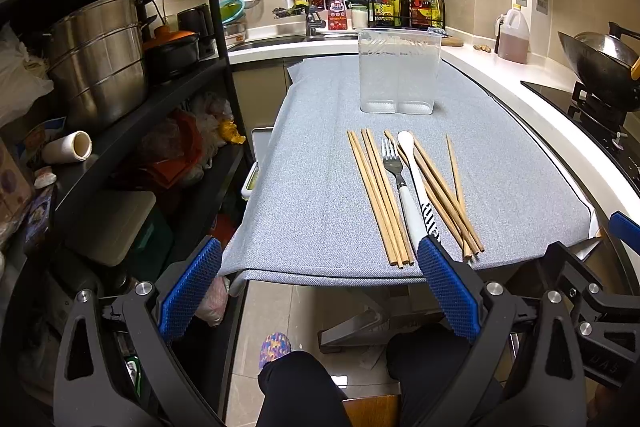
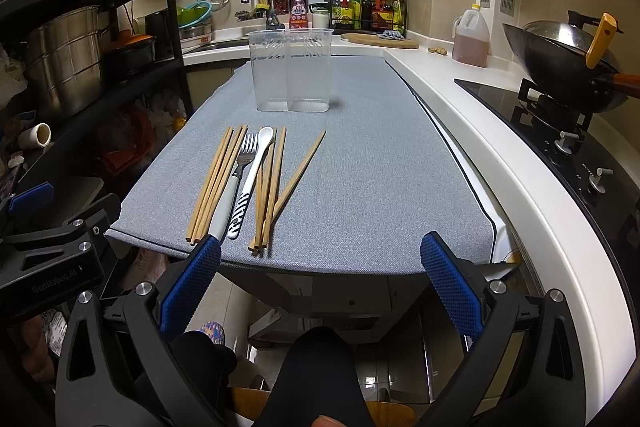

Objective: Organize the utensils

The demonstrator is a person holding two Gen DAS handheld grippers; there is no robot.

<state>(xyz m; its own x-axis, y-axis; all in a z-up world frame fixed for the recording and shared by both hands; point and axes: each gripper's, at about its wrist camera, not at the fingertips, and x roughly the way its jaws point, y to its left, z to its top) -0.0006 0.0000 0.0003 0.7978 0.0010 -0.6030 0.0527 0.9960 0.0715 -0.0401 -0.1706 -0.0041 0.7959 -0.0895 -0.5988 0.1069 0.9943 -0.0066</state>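
Note:
Several wooden chopsticks (image 1: 380, 195) (image 2: 218, 179) lie on the grey table mat (image 1: 312, 187) (image 2: 380, 179), with a white-handled fork (image 1: 396, 167) (image 2: 240, 163) and a white spoon with a striped handle (image 1: 414, 171) (image 2: 254, 167) among them. A clear two-compartment plastic holder (image 1: 398, 71) (image 2: 290, 69) stands upright and empty farther back. My left gripper (image 1: 320, 255) hangs open at the mat's near edge, left of the utensils. My right gripper (image 2: 320, 251) is open at the near edge, right of them. Both hold nothing.
A black shelf rack (image 1: 120, 67) with steel pots stands to the left. The white counter (image 2: 500, 131) with a gas stove and wok (image 2: 560, 63) runs along the right. Sink, bottles and an oil jug (image 2: 472, 39) sit behind. A person's knees show below.

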